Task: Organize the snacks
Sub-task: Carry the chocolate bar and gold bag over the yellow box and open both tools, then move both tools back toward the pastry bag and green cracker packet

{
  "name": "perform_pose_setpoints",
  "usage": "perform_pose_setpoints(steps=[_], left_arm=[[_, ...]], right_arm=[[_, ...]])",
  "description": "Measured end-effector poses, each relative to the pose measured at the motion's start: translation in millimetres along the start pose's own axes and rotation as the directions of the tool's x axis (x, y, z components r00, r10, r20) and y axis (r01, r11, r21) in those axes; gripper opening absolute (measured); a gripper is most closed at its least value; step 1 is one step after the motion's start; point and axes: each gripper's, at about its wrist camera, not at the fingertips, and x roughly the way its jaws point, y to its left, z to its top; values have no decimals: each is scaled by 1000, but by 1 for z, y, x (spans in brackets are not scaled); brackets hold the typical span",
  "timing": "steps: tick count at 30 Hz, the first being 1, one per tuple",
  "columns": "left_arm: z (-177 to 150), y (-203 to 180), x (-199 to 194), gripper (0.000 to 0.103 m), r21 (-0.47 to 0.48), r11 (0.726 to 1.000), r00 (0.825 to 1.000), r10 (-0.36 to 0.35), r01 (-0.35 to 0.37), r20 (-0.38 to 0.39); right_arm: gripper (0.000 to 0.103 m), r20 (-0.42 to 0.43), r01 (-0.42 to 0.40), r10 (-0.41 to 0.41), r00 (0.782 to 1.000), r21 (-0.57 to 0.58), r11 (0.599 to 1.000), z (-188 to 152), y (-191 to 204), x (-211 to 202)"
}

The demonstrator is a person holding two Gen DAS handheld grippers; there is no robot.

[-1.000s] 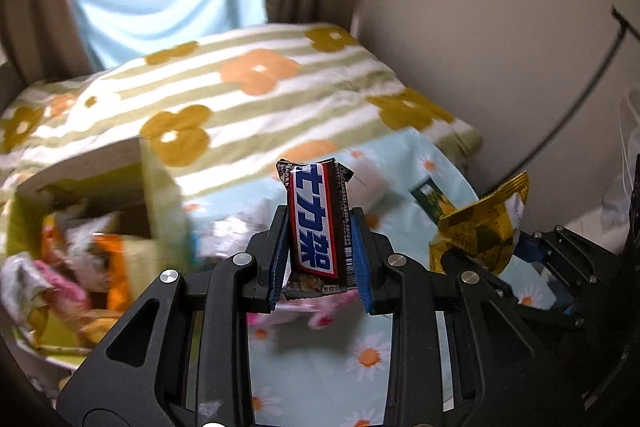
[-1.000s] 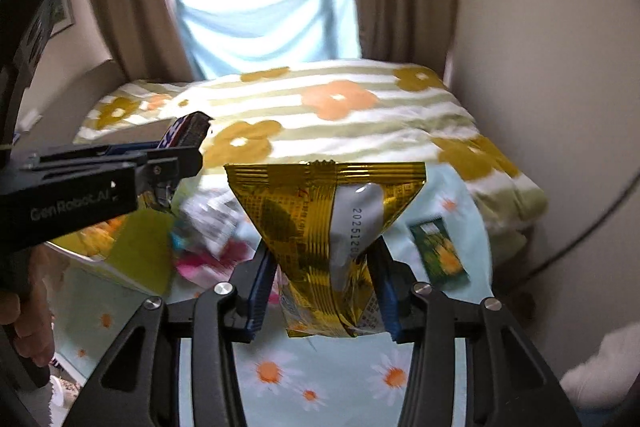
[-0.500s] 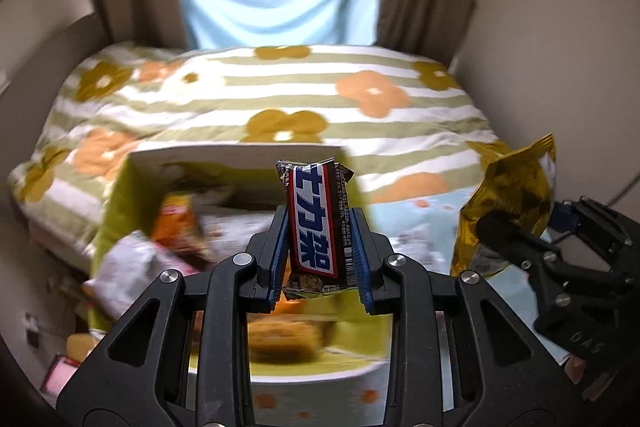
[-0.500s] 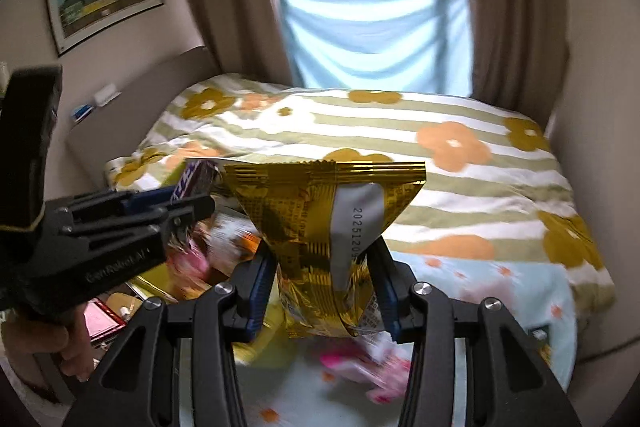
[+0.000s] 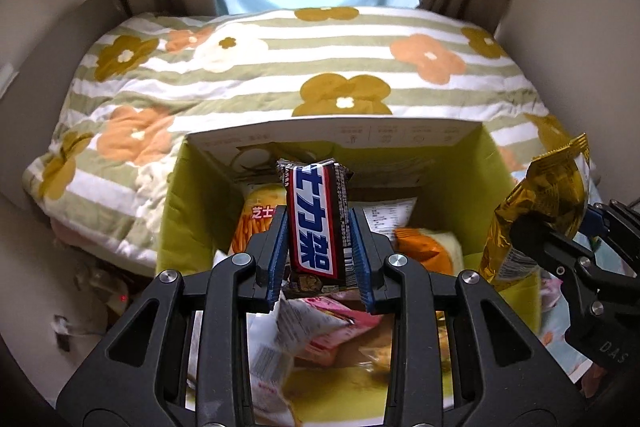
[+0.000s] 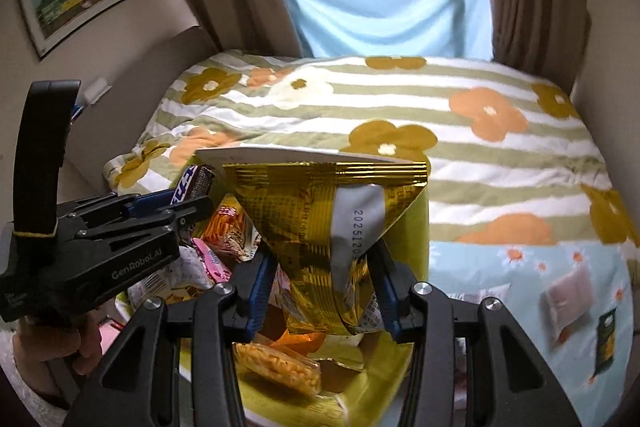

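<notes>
Left wrist view has my left gripper (image 5: 320, 259) clamping the bar (image 5: 316, 219) upright right over the box (image 5: 492, 155), while my right gripper (image 6: 322, 291) pinches the gold bag (image 6: 328, 227) over its right side.

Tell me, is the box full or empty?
Partly full. The box is open on top, and snack packets lie piled over its bottom, but its green walls still rise well above them.
</notes>
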Motion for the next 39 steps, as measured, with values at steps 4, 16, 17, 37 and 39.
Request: perform_pose_setpoints(steps=[4, 16, 17, 37, 39], left_arm=[[-3, -4, 14, 100, 36, 999, 999, -1, 3, -50], [-12, 6, -19, 103, 36, 999, 1000, 16, -16, 13], [-13, 6, -20, 103, 35, 999, 1000, 19, -20, 14], [-47, -7, -44, 102, 38, 999, 1000, 3, -4, 20], [-46, -11, -47, 102, 44, 999, 1000, -9, 8, 27]], right_arm=[[42, -31, 11, -9, 999, 51, 999, -3, -3, 10], [42, -76, -19, 23, 997, 54, 998, 11, 0, 23], [42, -78, -28, 33, 996, 56, 998, 14, 0, 25], [103, -26, -10, 12, 1000, 82, 997, -8, -13, -16], [103, -23, 0, 2, 1000, 87, 996, -9, -14, -25]])
